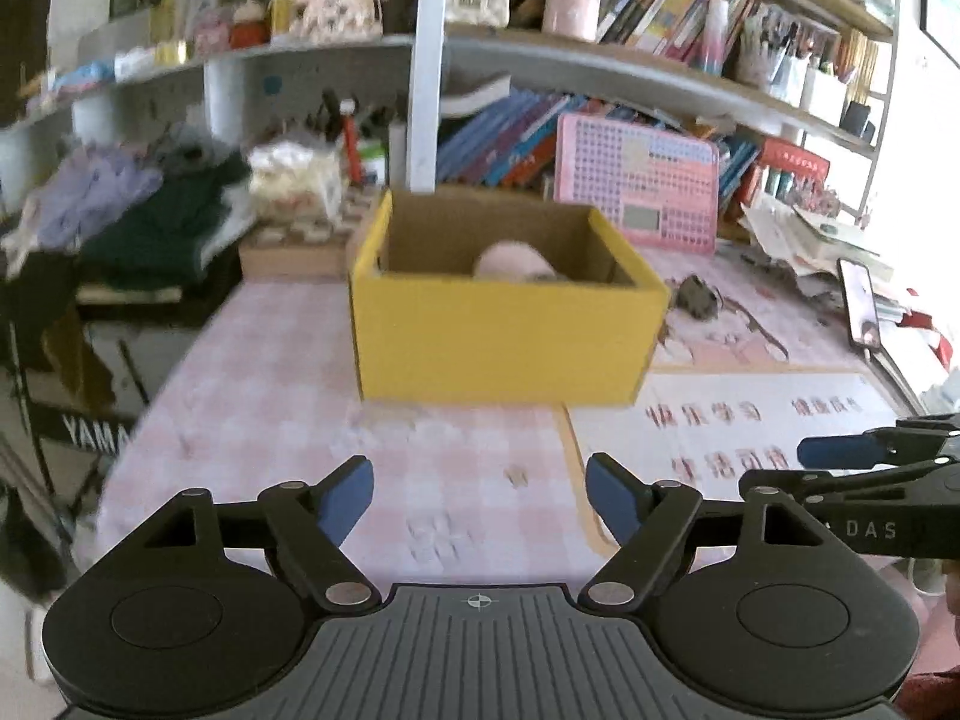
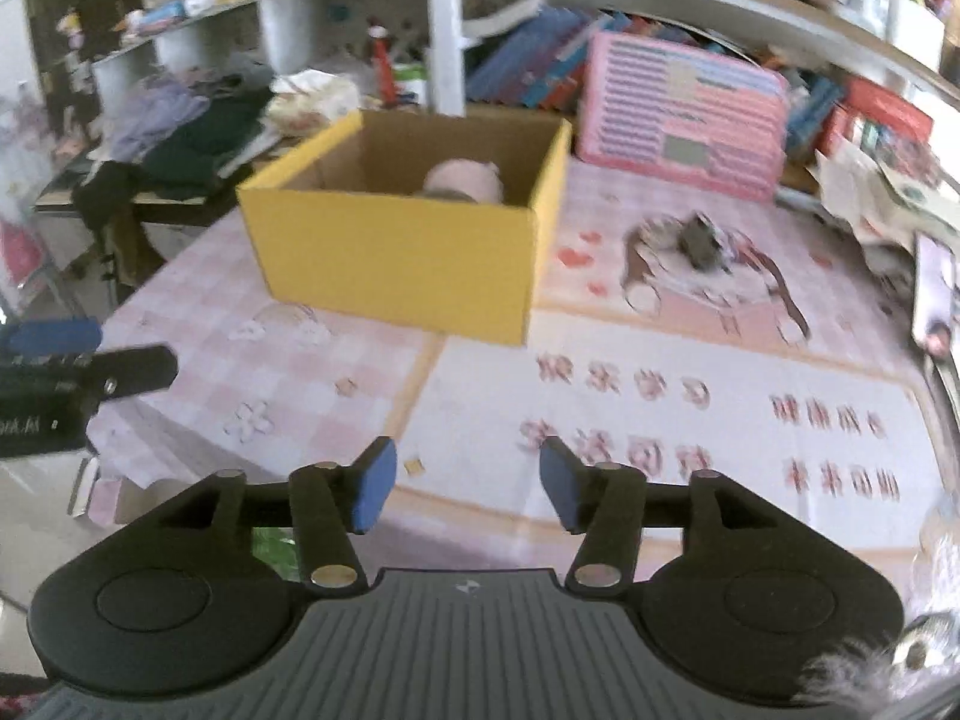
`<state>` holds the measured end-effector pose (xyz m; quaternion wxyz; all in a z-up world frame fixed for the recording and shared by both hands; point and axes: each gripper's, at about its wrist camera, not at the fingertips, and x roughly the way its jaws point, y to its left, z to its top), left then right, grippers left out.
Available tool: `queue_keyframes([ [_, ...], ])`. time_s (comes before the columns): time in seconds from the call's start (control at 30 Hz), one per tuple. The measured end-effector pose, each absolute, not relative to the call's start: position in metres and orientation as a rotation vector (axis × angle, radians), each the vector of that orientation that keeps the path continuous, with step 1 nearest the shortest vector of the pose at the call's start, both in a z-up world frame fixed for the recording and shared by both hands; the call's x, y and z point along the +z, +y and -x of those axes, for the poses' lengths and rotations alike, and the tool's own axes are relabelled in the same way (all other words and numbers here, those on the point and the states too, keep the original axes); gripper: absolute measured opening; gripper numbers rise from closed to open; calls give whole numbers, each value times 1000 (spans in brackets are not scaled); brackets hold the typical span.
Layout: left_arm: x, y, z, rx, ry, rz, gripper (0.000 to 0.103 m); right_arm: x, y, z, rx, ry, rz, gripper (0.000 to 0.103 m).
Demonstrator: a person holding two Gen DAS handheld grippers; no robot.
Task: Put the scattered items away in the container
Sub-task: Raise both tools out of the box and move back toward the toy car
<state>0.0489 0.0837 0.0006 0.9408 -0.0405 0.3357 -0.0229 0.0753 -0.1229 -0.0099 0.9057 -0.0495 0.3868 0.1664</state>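
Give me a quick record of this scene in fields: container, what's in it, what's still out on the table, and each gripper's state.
container: yellow cardboard box, open at the top, standing on the pink checked tablecloth
inside: one pale pink rounded item, too blurred to name
still out: small dark object on the table right of the box
left gripper: open, nothing between the fingers
right gripper: open, nothing between the fingers
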Motion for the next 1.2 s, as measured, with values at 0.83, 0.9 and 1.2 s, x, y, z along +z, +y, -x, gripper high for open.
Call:
queue_keyframes([
  [0.83, -20, 38, -52, -203, 811, -57, 90, -23, -153, -53, 276, 847, 118, 76],
  [0.9, -18, 38, -55, -215, 802, -57, 90, -21, -156, -54, 280, 829, 145, 76],
  [1.2, -15, 27, -65, -264, 797, -95, 91, -18, -176, -53, 216, 822, 115, 80],
])
